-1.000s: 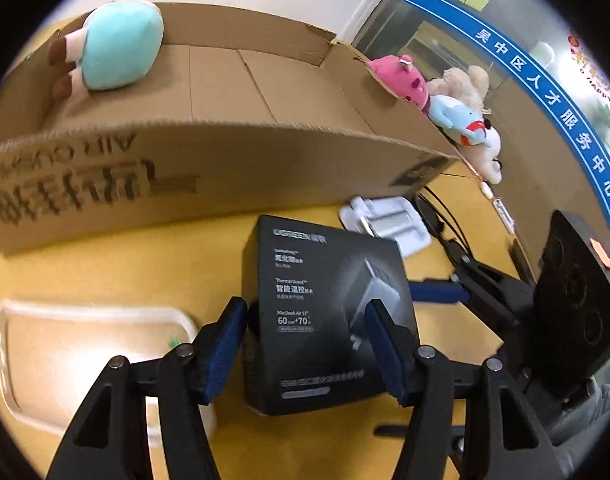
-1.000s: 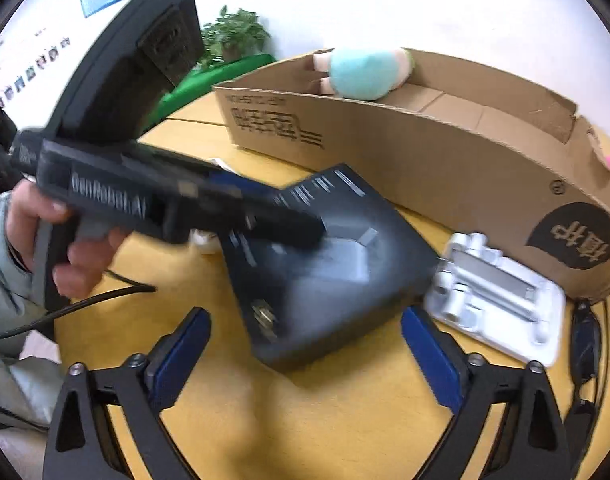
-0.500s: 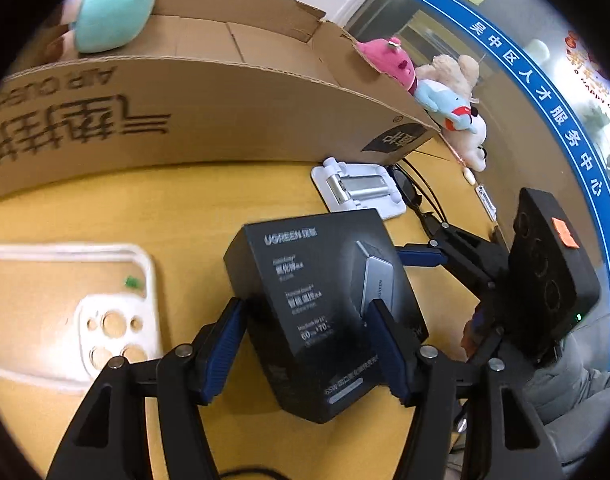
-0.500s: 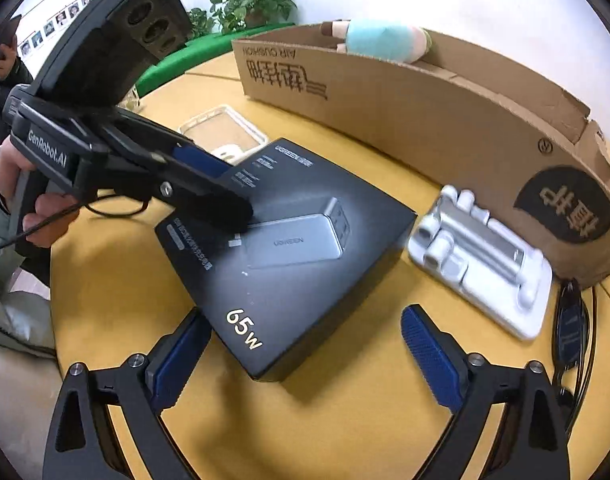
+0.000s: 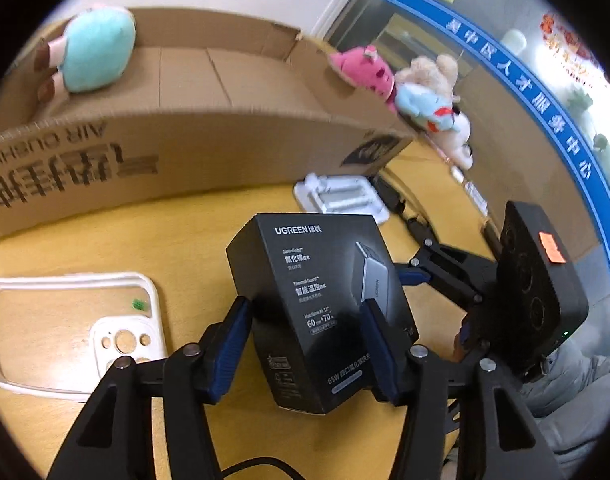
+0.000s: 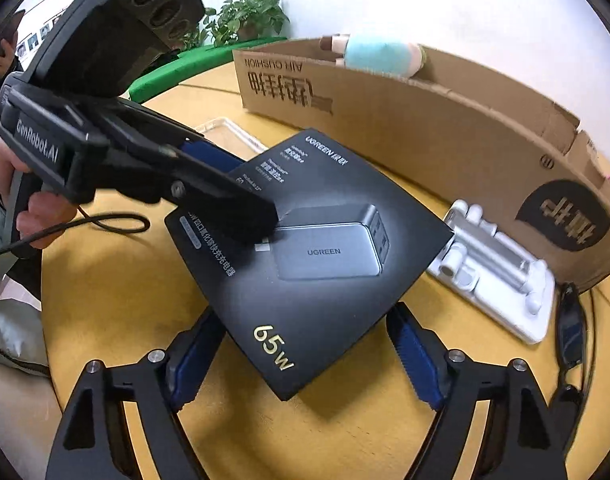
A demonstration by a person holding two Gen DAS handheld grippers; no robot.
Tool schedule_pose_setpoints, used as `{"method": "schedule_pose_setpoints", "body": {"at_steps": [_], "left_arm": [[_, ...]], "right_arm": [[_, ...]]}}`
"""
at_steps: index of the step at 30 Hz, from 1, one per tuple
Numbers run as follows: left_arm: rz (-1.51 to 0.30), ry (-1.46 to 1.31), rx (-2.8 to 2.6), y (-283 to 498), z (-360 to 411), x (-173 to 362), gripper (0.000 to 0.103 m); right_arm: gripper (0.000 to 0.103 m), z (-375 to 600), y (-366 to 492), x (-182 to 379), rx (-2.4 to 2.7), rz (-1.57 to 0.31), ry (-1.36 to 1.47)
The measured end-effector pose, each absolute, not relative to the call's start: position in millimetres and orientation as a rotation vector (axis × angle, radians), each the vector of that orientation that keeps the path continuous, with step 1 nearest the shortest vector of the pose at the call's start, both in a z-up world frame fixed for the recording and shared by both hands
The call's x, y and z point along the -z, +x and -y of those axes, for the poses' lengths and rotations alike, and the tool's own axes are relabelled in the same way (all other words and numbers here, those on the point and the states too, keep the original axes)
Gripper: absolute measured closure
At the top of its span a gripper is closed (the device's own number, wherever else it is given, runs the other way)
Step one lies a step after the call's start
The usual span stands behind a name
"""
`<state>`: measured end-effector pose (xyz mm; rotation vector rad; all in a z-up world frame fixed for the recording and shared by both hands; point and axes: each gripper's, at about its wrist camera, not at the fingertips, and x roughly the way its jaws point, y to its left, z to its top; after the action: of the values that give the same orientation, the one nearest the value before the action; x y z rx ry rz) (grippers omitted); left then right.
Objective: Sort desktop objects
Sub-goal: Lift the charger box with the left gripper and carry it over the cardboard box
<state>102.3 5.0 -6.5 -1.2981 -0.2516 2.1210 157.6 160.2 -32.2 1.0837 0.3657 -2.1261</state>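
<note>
A black UGREEN charger box [image 5: 317,304] is clamped between the blue pads of my left gripper [image 5: 305,344] and held tilted above the yellow table. In the right wrist view the box [image 6: 317,256] fills the middle, with the left gripper [image 6: 225,200] gripping its left side. My right gripper [image 6: 305,360] is open; its pads stand either side of the box's near corner without visibly touching it. The right gripper also shows in the left wrist view [image 5: 425,264] behind the box.
A long cardboard box [image 5: 177,152] with a teal plush [image 5: 97,52] stands at the back. A white stand [image 6: 497,276] and black sunglasses [image 6: 571,328] lie to the right. A clear phone case [image 5: 65,328] lies left. Plush toys [image 5: 417,92] sit beyond the cardboard box.
My left gripper has lifted the charger box off the table and tilted it. The right gripper has moved in until its open pads flank the box's near corner.
</note>
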Motion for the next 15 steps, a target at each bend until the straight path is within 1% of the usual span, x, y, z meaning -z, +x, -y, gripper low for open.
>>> {"method": "schedule_pose_setpoints", "body": {"at_steps": [4,10,15], "left_arm": [[0.255,-1.216,-2.189,101,-1,-20,0.048],[0.232,-1.054,-2.285,88,6,-75,0.048],[0.196,-0.87,-2.389,71,13,-138,0.048]], "right_arm": [[0.022,-161,158,8,2.194,-0.344,1.0],[0.022,-160,146,-41,2.261,-0.412,0.853],[0.022,-148,120,-97,2.315,-0.499,0.699]]}}
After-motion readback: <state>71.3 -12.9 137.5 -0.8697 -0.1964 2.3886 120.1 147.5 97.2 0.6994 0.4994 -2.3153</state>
